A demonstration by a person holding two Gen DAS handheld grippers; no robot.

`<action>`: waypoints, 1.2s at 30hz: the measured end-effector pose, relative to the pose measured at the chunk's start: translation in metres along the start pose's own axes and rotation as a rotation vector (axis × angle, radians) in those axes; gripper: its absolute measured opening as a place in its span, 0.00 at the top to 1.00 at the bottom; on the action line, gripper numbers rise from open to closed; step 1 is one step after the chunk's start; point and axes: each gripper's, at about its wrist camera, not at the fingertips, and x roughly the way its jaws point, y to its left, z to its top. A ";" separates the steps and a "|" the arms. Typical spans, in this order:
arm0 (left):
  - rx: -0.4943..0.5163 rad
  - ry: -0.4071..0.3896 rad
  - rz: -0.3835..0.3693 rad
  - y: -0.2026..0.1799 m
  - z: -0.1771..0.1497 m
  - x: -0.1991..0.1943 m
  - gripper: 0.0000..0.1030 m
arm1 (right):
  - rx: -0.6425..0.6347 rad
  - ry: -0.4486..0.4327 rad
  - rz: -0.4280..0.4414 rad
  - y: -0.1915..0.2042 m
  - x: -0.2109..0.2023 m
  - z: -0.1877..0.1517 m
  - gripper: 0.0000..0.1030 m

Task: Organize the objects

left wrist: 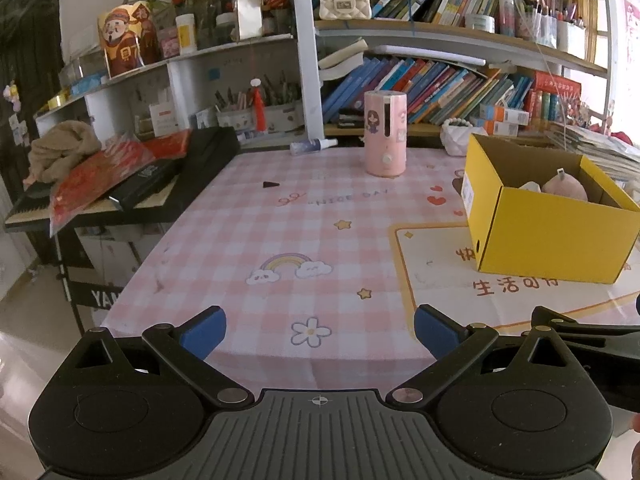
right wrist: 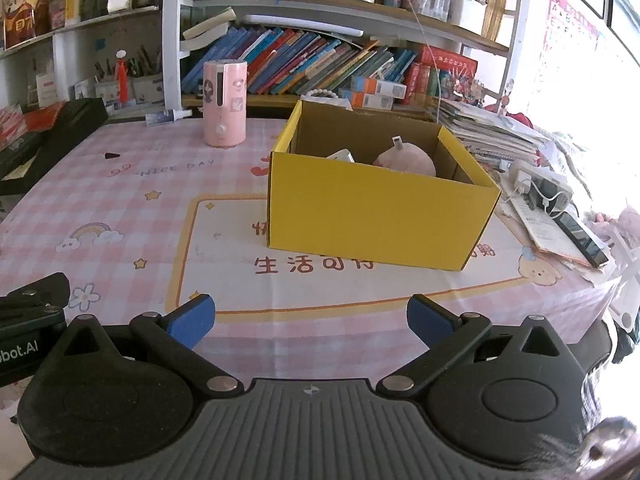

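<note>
A yellow cardboard box point(right wrist: 380, 216) stands open on the pink checked tablecloth point(right wrist: 120, 200); it also shows at the right of the left wrist view point(left wrist: 548, 236). Inside lie a pink plush toy point(right wrist: 404, 158) and a white object point(right wrist: 342, 156). A pink cylindrical humidifier point(left wrist: 385, 134) stands upright at the back of the table, left of the box point(right wrist: 224, 104). A small black triangular piece point(left wrist: 270, 185) lies on the cloth. My left gripper point(left wrist: 320, 332) is open and empty over the near table edge. My right gripper point(right wrist: 310, 320) is open and empty in front of the box.
A black keyboard point(left wrist: 132, 188) with red packets and a brown cloth sits left of the table. A small spray bottle point(left wrist: 312, 146) lies at the back. Bookshelves stand behind. Papers, a charger and a phone point(right wrist: 580, 236) lie right of the box.
</note>
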 end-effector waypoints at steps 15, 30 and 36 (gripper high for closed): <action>0.004 0.001 0.000 0.000 0.003 0.002 0.01 | 0.005 0.000 0.000 -0.001 0.002 0.003 0.00; 0.006 -0.003 -0.001 0.000 0.005 0.002 0.01 | 0.008 -0.003 -0.001 -0.002 0.002 0.005 0.00; 0.006 -0.003 -0.002 0.000 0.005 0.002 0.01 | 0.008 -0.003 -0.003 -0.002 0.002 0.005 0.00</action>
